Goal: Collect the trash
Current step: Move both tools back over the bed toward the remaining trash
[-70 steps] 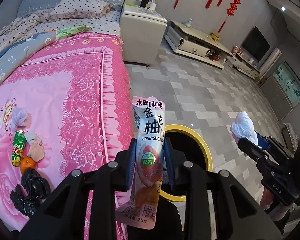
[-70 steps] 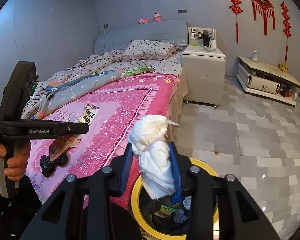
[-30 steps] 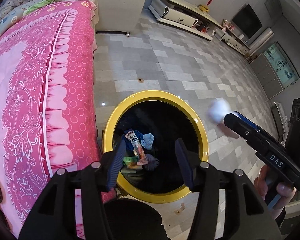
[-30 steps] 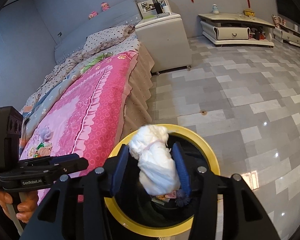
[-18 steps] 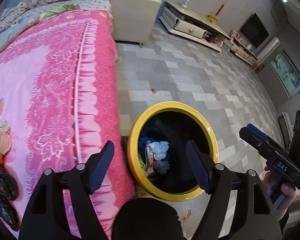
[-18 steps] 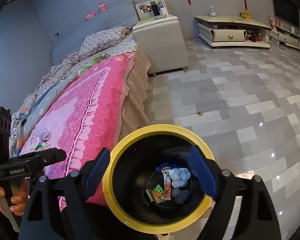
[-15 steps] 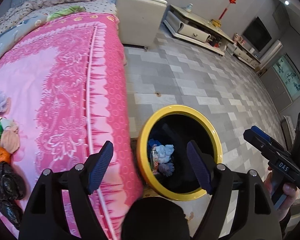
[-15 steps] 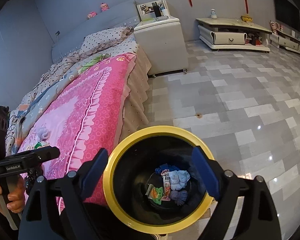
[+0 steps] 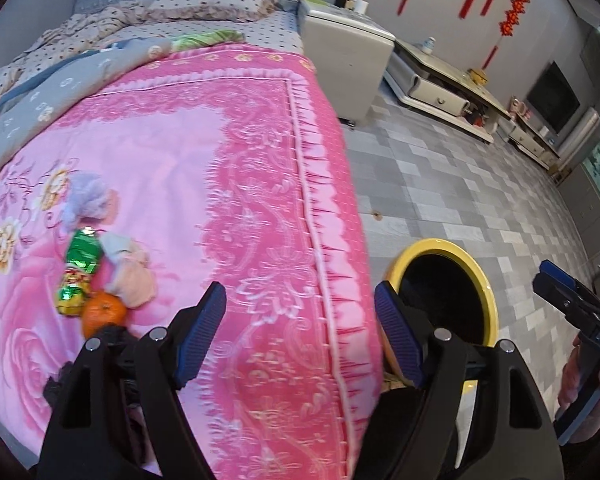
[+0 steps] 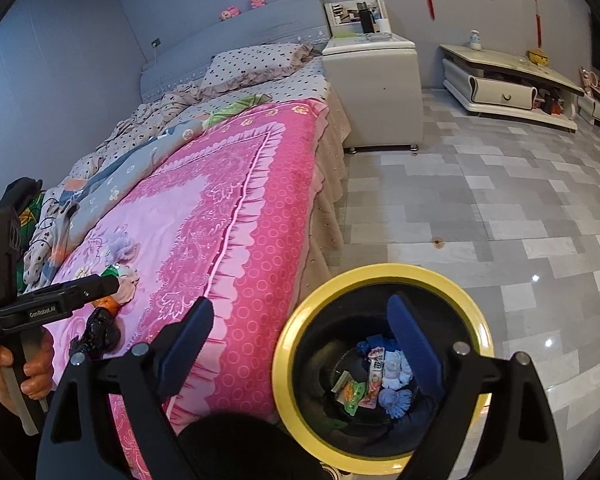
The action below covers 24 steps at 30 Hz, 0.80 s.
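Left tool (image 9: pixel 298 330) jaws spread, nothing between, over pink bedspread (image 9: pixel 228 184) edge. Right tool (image 10: pixel 300 344) has just opened wide, empty, above yellow-rimmed bin (image 10: pixel 384 276) holding wrappers and tissue wads (image 10: pixel 392 372). Farther on the bed: orange (image 9: pixel 103 313), green wrapper (image 9: pixel 78 270), probably crumpled tissues (image 9: pixel 86 200).

Bedspread (image 9: pixel 236 184) soft pink cloth; bin (image 10: pixel 476 312) rim glossy yellow; floor (image 10: pixel 500 208) polished tile; wrapper (image 9: pixel 78 268) shiny foil.
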Each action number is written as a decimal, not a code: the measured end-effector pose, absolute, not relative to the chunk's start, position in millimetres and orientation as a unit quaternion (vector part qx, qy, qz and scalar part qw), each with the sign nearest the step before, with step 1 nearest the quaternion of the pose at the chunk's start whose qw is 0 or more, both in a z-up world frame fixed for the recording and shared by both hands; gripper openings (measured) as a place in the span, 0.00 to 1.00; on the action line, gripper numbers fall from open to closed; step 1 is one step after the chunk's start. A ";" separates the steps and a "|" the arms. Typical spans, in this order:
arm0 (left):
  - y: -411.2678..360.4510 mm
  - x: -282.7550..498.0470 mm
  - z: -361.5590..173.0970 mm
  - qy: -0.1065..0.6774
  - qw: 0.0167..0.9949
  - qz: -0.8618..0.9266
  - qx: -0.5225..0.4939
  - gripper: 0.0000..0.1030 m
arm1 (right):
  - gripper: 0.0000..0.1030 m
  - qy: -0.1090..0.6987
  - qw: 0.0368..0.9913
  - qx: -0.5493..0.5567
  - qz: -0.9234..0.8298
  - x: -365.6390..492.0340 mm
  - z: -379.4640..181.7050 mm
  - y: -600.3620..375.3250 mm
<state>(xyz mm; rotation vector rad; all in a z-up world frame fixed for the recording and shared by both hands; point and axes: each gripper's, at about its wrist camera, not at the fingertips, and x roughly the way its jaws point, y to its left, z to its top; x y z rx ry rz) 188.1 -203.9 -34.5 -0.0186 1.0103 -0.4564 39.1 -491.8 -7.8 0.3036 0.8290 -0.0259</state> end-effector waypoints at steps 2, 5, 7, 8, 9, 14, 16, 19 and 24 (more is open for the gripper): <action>-185.3 195.5 -36.0 0.479 0.854 -0.201 -0.011 0.71 | 0.83 0.403 0.905 0.137 -0.001 47.6 -5.1 -477.9; -155.8 207.8 -39.7 0.481 0.860 -0.173 -0.018 0.71 | 0.83 0.408 0.904 0.126 0.021 63.6 -1.2 -456.1; -138.0 215.3 -42.8 0.481 0.862 -0.159 -0.024 0.71 | 0.83 0.409 0.904 0.120 0.034 75.9 1.9 -442.3; -129.0 218.8 -44.8 0.481 0.863 -0.151 -0.026 0.71 | 0.83 0.410 0.903 0.118 0.043 81.7 3.3 -434.5; -120.0 222.4 -46.5 0.480 0.865 -0.143 -0.027 0.71 | 0.83 0.411 0.903 0.116 0.050 88.6 4.7 -427.4; -75.1 239.2 -60.3 0.488 0.865 -0.106 -0.039 0.71 | 0.83 0.422 0.895 0.114 0.090 125.5 9.9 -391.0; -60.8 244.7 -65.4 0.490 0.866 -0.093 -0.040 0.71 | 0.83 0.427 0.891 0.111 0.108 138.9 9.7 -374.0; -40.1 253.7 -74.7 0.495 0.865 -0.075 -0.044 0.71 | 0.83 0.438 0.882 0.110 0.137 150.4 6.2 -351.2; -12.5 270.9 -90.6 0.506 0.859 -0.054 -0.053 0.71 | 0.83 0.461 0.860 0.094 0.196 155.7 -4.6 -303.7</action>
